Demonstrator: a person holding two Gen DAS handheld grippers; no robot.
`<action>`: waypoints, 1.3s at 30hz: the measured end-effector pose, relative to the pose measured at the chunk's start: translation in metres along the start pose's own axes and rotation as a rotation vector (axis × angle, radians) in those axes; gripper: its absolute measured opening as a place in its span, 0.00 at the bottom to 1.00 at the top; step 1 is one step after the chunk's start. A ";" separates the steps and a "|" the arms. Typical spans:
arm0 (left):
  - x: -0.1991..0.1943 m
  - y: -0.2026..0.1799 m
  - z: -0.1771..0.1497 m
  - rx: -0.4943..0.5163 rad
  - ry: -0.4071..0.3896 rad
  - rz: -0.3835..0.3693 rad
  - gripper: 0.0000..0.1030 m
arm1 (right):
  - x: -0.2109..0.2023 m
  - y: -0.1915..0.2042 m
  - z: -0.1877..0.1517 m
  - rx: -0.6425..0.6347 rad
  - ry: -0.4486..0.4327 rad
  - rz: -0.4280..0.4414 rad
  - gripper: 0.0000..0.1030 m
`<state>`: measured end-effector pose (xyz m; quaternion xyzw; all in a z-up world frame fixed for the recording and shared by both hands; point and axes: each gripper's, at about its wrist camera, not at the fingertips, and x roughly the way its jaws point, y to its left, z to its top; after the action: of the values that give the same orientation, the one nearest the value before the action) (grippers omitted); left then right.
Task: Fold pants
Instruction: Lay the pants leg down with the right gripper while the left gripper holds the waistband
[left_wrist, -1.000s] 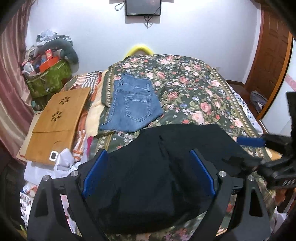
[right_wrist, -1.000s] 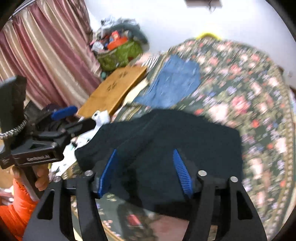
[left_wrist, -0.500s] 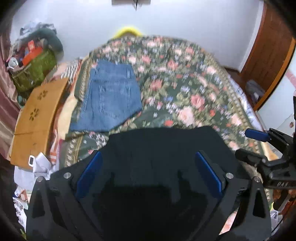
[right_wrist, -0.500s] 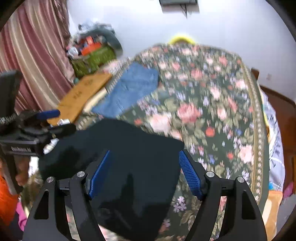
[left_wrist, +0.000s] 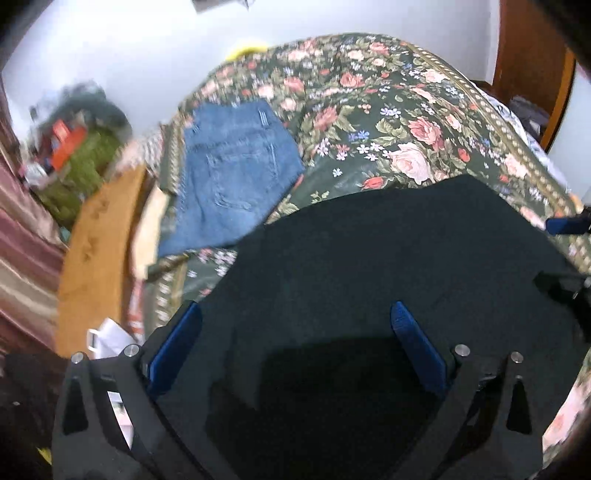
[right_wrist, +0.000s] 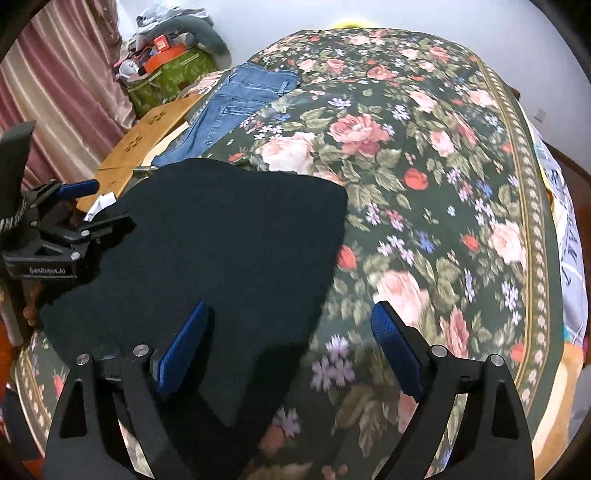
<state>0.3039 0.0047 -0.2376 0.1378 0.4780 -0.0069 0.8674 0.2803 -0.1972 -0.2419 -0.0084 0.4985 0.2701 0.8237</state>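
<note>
Both wrist views close above bed (left_wrist: 406, 110), facing headboard wall; share black pants (right_wrist: 221, 240).

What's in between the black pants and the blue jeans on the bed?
Only the flowery bedspread. In the left wrist view, a strip of it separates the black pants from the blue jeans; nothing else lies there.

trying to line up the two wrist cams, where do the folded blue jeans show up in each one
Left wrist: the blue jeans sit left of centre in the upper half, beyond the black pants and beside the wooden board.
Right wrist: the blue jeans lie upper left, near the bed's far left edge, again past the black pants.
Shared landmark: the wooden board just left of the jeans.
</note>
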 end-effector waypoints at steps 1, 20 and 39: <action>-0.005 -0.002 -0.004 0.007 -0.011 0.012 1.00 | -0.002 0.000 -0.003 0.003 -0.004 -0.003 0.86; -0.059 0.019 -0.044 -0.062 -0.055 0.029 1.00 | -0.059 0.024 -0.021 -0.001 -0.122 -0.067 0.86; -0.090 0.159 -0.146 -0.466 -0.027 0.061 1.00 | -0.039 0.160 0.020 -0.248 -0.191 0.095 0.85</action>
<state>0.1575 0.1827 -0.1995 -0.0517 0.4509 0.1281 0.8818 0.2103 -0.0720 -0.1589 -0.0608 0.3806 0.3678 0.8462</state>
